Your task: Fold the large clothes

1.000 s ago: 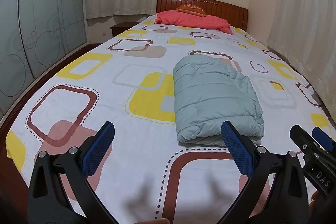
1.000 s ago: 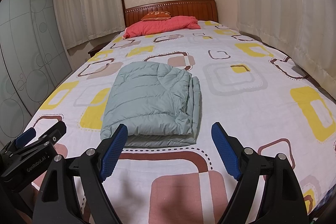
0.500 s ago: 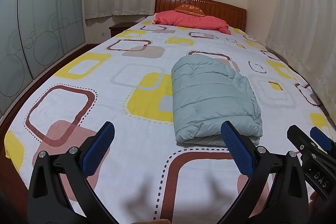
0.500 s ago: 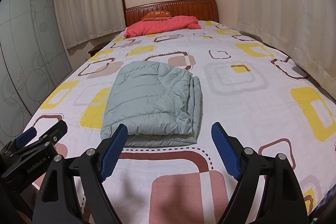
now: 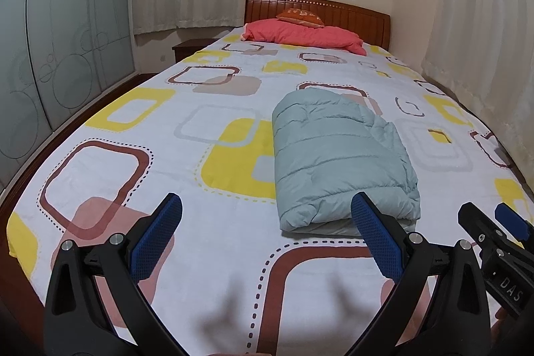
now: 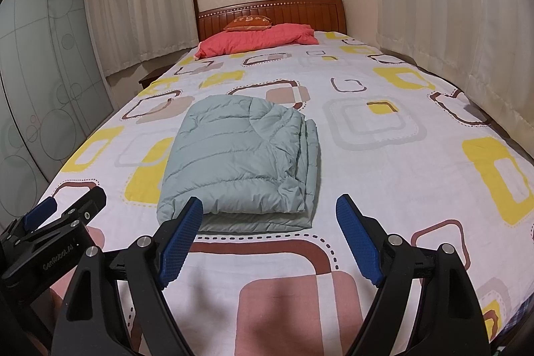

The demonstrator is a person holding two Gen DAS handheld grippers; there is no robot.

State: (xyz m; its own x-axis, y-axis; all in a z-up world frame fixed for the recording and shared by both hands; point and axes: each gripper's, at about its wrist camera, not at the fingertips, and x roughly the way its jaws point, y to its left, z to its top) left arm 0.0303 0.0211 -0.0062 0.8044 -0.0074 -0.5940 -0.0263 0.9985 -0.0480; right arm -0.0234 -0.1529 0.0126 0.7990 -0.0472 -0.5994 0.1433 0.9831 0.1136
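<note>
both views cut off at the bottom by gripper frames; the foot edge of the bed is not visible. left gripper (image 5: 267, 234) fingers spread wide, nothing between them, held above the sheet near the foot end. right gripper (image 6: 269, 236) likewise spread apart and empty. pale green puffy jacket (image 6: 240, 159) lies folded in a thick rectangle on the middle of the bed, layered edges stacked on its right side, its near edge partly hidden behind a blue finger pad. patterned sheet (image 6: 383, 175) covers the bed. red pillow (image 6: 257, 38) at wooden headboard (image 6: 300, 12). pale curtains (image 6: 450, 15) right, frosted wardrobe doors (image 5: 50, 55) left.
</note>
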